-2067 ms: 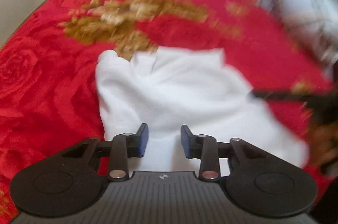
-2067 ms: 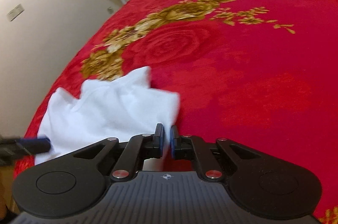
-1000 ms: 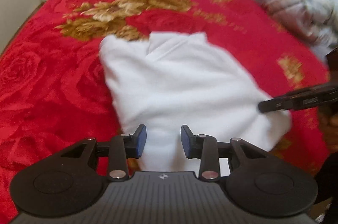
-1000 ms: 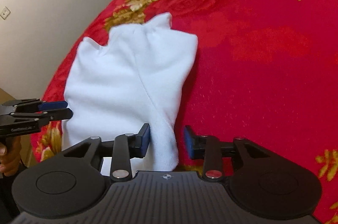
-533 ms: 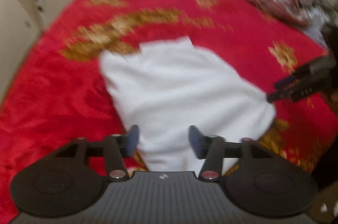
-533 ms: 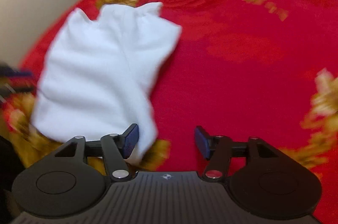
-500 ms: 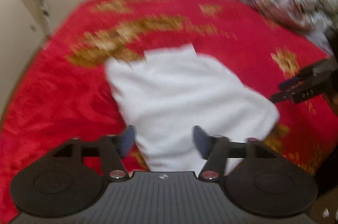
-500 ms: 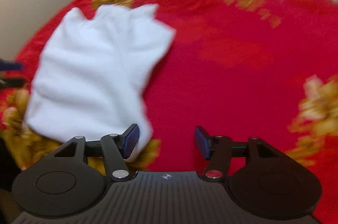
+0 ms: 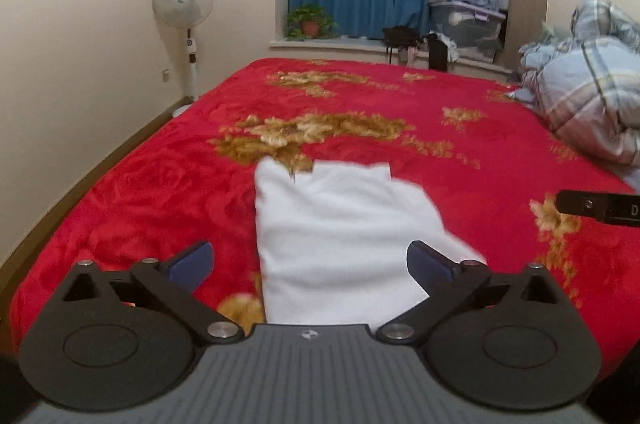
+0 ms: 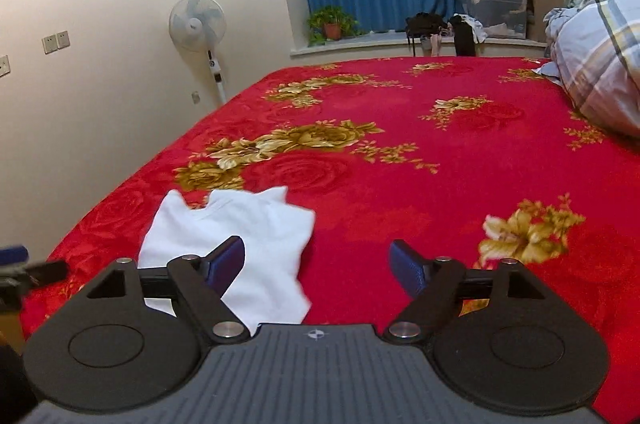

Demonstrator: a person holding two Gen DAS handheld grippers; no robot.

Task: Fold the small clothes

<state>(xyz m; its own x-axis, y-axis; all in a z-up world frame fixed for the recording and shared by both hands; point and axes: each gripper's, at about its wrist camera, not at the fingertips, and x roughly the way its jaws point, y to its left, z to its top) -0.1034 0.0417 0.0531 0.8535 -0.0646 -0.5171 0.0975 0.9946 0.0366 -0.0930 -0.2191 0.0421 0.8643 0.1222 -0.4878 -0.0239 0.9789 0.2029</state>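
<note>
In the left wrist view, the left gripper (image 9: 308, 266) was seen with its jaws spread wide, and nothing was held between them. The white cloth (image 9: 344, 224) lay flat on the red blanket (image 9: 160, 192), straight ahead of the jaws and just past them. Its long side ran from near to far, and its near end was hidden under the gripper body. The right gripper's tip (image 9: 600, 209) was seen at the right edge, apart from the cloth.

In the right wrist view, the right gripper (image 10: 318, 266) was also seen wide open and empty. The cloth (image 10: 240, 236) lay to the left of its jaws, partly behind the left finger (image 10: 224, 260). Only red blanket (image 10: 400, 224) was seen between the fingers. So the left gripper was judged to be better lined up with the cloth.

A clear storage box (image 10: 496, 4) was seen far off by the window, with something soft piled on top. What was inside could not be made out.
</note>
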